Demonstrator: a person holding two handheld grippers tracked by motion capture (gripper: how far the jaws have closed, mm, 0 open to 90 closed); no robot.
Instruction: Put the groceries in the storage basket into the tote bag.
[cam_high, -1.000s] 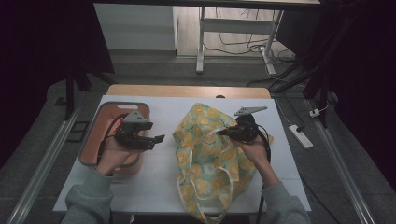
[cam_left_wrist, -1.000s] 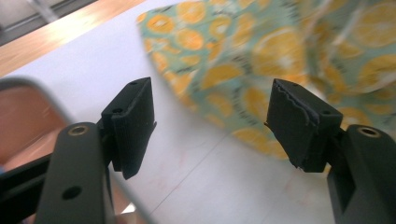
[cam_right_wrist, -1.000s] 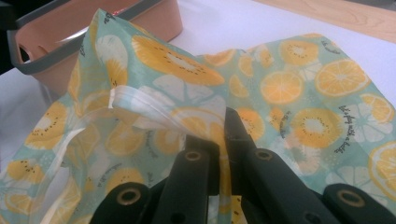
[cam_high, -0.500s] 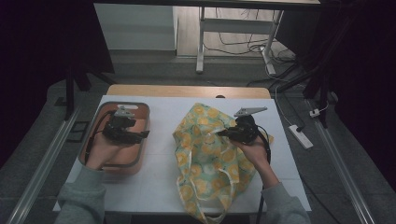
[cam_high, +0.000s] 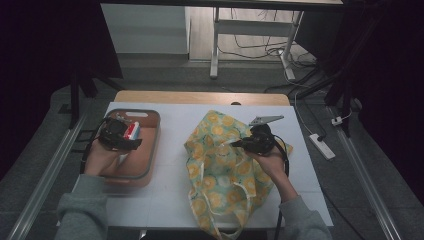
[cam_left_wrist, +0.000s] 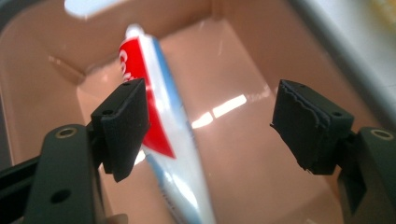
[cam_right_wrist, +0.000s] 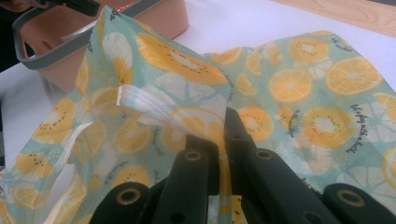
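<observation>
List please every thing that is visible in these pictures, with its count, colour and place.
toothpaste tube: one, white with red and blue, lying in the basin between the open jaws of the left hand-held gripper
basin: one, brownish pink with a grey rim, left part of the table
fabric bag: one, pale green with orange fruit slices, middle of the table
table: one, white top with a wooden far edge
power strip: one, white, on the floor to the right of the table
left hand-held gripper: one, black, jaws have just been opening, over the basin
right hand-held gripper: one, black, shut on the bag's fabric edge
sleeves: two, grey-green, near edge
</observation>
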